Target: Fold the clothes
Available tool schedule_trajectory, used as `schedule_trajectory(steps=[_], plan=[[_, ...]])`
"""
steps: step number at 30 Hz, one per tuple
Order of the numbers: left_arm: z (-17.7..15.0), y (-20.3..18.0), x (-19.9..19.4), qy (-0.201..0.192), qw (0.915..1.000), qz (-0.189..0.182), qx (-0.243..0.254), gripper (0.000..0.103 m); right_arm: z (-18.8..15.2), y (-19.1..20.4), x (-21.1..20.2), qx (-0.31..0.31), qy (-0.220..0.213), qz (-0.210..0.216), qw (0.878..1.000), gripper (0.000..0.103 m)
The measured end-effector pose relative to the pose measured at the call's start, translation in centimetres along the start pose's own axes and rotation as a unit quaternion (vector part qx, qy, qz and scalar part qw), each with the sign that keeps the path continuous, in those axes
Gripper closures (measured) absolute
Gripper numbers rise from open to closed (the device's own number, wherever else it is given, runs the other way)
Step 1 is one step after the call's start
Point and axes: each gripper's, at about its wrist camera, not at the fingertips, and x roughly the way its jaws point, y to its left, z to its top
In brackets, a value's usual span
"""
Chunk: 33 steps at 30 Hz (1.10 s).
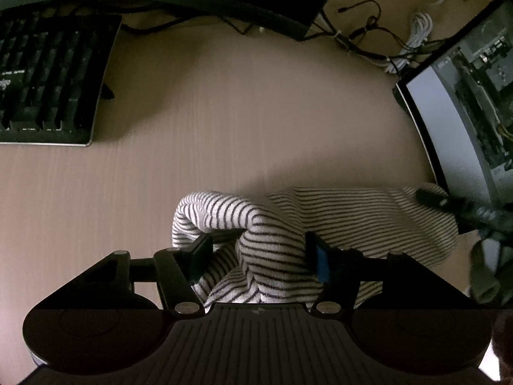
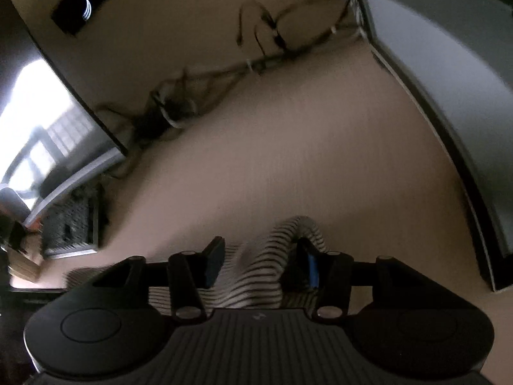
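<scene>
Left wrist view: the striped garment (image 1: 320,221) lies bunched on the table (image 1: 224,122), not yet flat or folded. My left hand-held gripper (image 1: 259,253) straddles a raised ridge, jaws apart, released. My right hand-held gripper (image 2: 261,261) brackets another ridge; I cannot tell whether it clamps. Folding has barely begun.

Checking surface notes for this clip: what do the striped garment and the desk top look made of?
Striped garment: soft knit, probably cotton jersey; it bunches in rounded folds, matte. Desk top: pale wood-look, likely laminate; fine straight grain lines, smooth, low sheen.
</scene>
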Motion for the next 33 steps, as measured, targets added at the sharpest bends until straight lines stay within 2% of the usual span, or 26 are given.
schedule_trajectory(steps=[1, 2, 3, 5, 8, 10, 13, 19, 22, 24, 26, 29, 32, 33], plan=[[0.3, 0.1, 0.2, 0.000, 1.0000, -0.004, -0.002, 0.036, -0.2, 0.2, 0.7, -0.005, 0.011, 0.004, 1.000, 0.065], [0.9, 0.1, 0.4, -0.003, 1.0000, -0.003, -0.002, 0.043, -0.3, 0.3, 1.2, -0.006, 0.018, 0.012, 1.000, 0.073], [1.5, 0.0, 0.7, -0.007, 1.0000, -0.001, 0.000, 0.053, -0.2, 0.7, 1.6, -0.011, 0.014, 0.014, 1.000, 0.074], [3.2, -0.5, 0.7, -0.023, 0.9994, 0.021, 0.012, 0.061, 0.3, 1.7, 2.2, -0.025, -0.002, 0.010, 1.000, 0.077], [4.7, -2.0, -0.4, -0.068, 0.9949, 0.050, 0.055, 0.061, 1.9, 3.1, 2.1, -0.040, -0.034, 0.016, 0.999, 0.077], [4.5, -2.5, -1.6, -0.095, 0.9905, 0.055, 0.082, 0.061, 2.2, 4.1, 1.2, -0.073, -0.061, 0.015, 0.995, 0.077], [3.1, -2.1, -2.4, -0.105, 0.9883, 0.053, 0.097, 0.060, 1.4, 4.7, -0.1, -0.119, -0.080, 0.012, 0.990, 0.077], [-0.8, 0.0, -1.6, -0.059, 0.9920, 0.048, 0.100, 0.048, -1.8, 2.1, 0.5, -0.085, -0.038, 0.006, 0.996, 0.074], [-0.8, 0.4, -2.2, -0.060, 0.9934, 0.033, 0.092, 0.045, -2.8, 1.8, 0.1, -0.078, -0.039, 0.006, 0.996, 0.069], [-0.1, 0.6, -3.0, -0.070, 0.9945, 0.011, 0.077, 0.025, -2.9, 1.8, -0.1, -0.081, -0.039, 0.001, 0.996, 0.069], [0.9, 0.5, -3.3, -0.077, 0.9949, 0.001, 0.065, 0.013, -2.9, 1.9, -0.2, -0.085, -0.039, -0.003, 0.996, 0.069], [2.6, -0.2, -2.0, -0.073, 0.9957, 0.026, 0.052, 0.016, -2.8, 2.1, 0.0, -0.087, -0.037, -0.008, 0.996, 0.065], [3.1, -0.2, -0.5, -0.049, 0.9974, 0.031, 0.043, 0.030, -2.3, 1.3, -0.8, -0.050, -0.043, 0.015, 0.998, 0.055], [3.2, -0.1, -0.1, -0.044, 0.9978, 0.029, 0.039, 0.031, -1.9, 0.8, -1.1, -0.029, -0.047, 0.027, 0.998, 0.055]])
